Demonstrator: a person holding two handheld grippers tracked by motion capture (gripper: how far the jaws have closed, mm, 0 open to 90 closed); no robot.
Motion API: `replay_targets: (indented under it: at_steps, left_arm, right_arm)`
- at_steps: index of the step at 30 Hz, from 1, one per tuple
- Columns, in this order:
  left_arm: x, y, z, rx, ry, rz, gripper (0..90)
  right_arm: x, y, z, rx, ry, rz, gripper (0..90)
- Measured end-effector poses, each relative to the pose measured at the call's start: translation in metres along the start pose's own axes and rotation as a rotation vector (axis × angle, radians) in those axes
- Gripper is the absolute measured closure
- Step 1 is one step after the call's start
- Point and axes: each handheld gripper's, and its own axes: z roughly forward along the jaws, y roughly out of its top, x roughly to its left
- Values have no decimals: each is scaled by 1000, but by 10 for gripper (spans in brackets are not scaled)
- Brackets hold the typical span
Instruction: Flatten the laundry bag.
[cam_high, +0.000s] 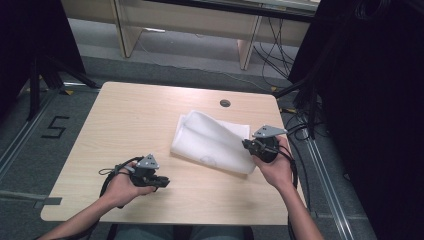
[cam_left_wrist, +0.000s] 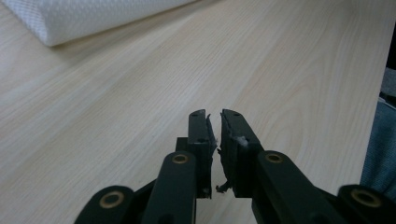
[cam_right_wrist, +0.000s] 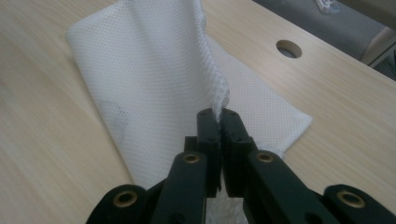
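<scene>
Two tools are in your hands over one wooden surface (cam_high: 120, 125), the largest thing here. It runs out under and ahead of both tools, with a round cable hole (cam_high: 225, 103) near its far edge, well beyond your right tool.

Next in size is the white mesh cloth (cam_high: 212, 140). It lies folded on the surface just ahead of your right tool (cam_high: 248, 145), and up and off to the right of your left tool (cam_high: 165, 183). One edge of it is lifted off the rest and slopes up to your right tool. In the right gripper view, the cloth (cam_right_wrist: 154, 84) spreads ahead of the jaws, and its raised fold runs straight down into them.

Your right tool is clenched on that edge: its jaws stand together with the mesh pinched between the tips. Your right hand (cam_high: 275, 170) holds it above the cloth's near right end.

Your left tool is clenched on nothing. In the left gripper view, its jaws (cam_left_wrist: 214, 122) stand nearly together over bare wood, with the cloth (cam_left_wrist: 88, 18) well ahead and apart from them. Your left hand (cam_high: 122, 187) holds it low, near the surface's front edge.
</scene>
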Motion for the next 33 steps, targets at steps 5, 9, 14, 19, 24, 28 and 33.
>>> replay_targets:
  at_steps: [5,9,14,19,24,28,33]
  left_arm:
    - [-2,12,10,2,-8,28,840]
    - [0,19,20,2,14,23,837]
    - [1,22,26,24,28,27,830]
    - [-2,25,33,21,24,19,825]
    - [-4,26,38,21,25,17,823]
    - [-4,26,38,21,34,31,820]
    - [-1,26,35,3,50,18,819]
  right_arm:
    - [10,-3,-5,-6,32,-45,886]
    - [20,-8,-11,-5,73,-91,886]
    - [31,-15,-16,0,126,-113,886]
    - [40,-17,-17,-10,189,-173,886]
    - [49,-19,-20,-10,243,-188,886]
    - [56,-21,-21,1,291,-185,885]
    - [62,-24,-21,9,332,-191,885]
